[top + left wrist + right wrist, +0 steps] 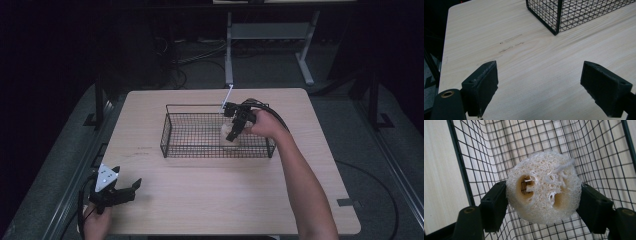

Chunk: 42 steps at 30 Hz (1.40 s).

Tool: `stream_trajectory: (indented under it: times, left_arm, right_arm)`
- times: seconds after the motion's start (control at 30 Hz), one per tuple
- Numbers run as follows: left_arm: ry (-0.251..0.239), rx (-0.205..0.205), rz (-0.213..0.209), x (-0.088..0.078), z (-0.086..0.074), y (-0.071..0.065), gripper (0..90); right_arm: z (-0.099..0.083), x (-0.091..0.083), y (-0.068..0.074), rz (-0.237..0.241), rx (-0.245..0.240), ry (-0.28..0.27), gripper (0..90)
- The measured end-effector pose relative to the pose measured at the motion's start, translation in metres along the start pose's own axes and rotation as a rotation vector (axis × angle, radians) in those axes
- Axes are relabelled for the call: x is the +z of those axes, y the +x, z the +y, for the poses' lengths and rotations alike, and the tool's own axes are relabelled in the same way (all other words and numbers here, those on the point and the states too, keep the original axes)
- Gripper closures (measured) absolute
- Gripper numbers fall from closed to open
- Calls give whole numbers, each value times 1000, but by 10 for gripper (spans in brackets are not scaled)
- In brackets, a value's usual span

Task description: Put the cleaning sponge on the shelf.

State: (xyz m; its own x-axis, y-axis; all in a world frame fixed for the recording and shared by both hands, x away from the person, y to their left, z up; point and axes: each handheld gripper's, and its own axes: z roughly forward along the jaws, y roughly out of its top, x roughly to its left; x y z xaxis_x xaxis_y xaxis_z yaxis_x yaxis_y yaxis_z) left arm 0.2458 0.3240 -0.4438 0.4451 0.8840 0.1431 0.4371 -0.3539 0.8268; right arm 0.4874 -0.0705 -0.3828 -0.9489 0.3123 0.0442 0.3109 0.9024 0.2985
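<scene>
Placement of a loofah sponge in a wire basket. The right gripper (233,131) reaches down into the black wire basket (172,107) on the table (210,200); its jaws are clamped on a pale loofah sponge (544,187), one pad pressing each flank, as the right gripper view shows. The sponge (229,136) sits inside the basket, toward its right half, near the mesh floor; whether it already touches that floor cannot be told. The left gripper (127,191) rests low at the near left corner of the table, well apart from the basket, its jaws standing wide apart with nothing between them — bare wood lies beyond them in the left gripper view.

Risks, as judged from this arrangement: the loofah's coarse, open fibres may snag on a pad or on the mesh, so that the sponge lifts again when the gripper withdraws; a release made above the floor could let so light a piece bounce or roll to one side; and a jaw or cable catching the rim (195,105) on the way out could drag the unanchored basket across the table — the idle left gripper is too far off to steady it.
</scene>
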Motion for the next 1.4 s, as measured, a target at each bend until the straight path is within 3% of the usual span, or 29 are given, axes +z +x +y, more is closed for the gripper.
stream_trajectory:
  times: [0.43, 0.7, 1.4]
  left_arm:
    - [3, 8, 0, 0, 0, -1, 137]
    - [1, 2, 2, -1, -1, -1, 137]
    - [0, 4, 6, -2, -1, 0, 137]
  right_arm:
    - [-9, -3, -3, -9, 25, 0, 278]
    - [-10, -6, -3, -21, 38, -9, 198]
    - [-19, -46, 15, -69, 18, -68, 182]
